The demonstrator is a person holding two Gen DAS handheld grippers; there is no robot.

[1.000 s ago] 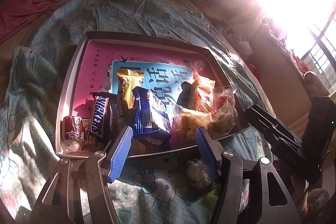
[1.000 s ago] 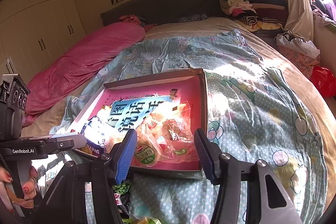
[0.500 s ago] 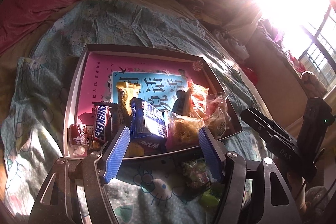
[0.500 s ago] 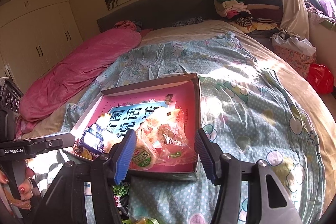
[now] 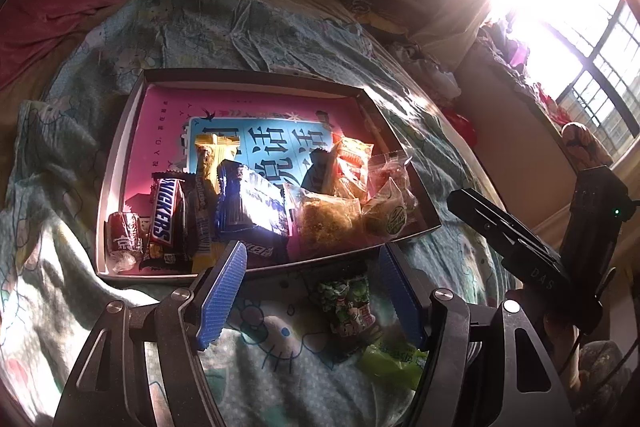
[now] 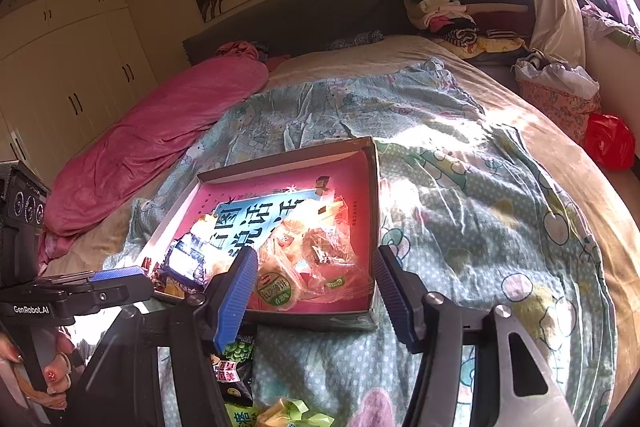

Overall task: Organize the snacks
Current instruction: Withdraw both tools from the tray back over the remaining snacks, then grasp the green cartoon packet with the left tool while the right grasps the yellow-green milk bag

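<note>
Left wrist view: the left gripper [image 5: 312, 291] hangs low over the bedspread [image 5: 280, 347], just short of the near wall of the box [image 5: 120, 163], jaws wide with nothing between them. Below its fingers lies a green pea packet [image 5: 346, 303] on the cloth, outside the box. Inside, snacks crowd the near end: a Snickers bar [image 5: 164, 213], a blue wrapper [image 5: 252, 205], a clear bag of cake [image 5: 326, 223]. Right wrist view: the right gripper [image 6: 314, 291] hovers tilted down at the box's near right corner, also spread wide and holding nothing.
</note>
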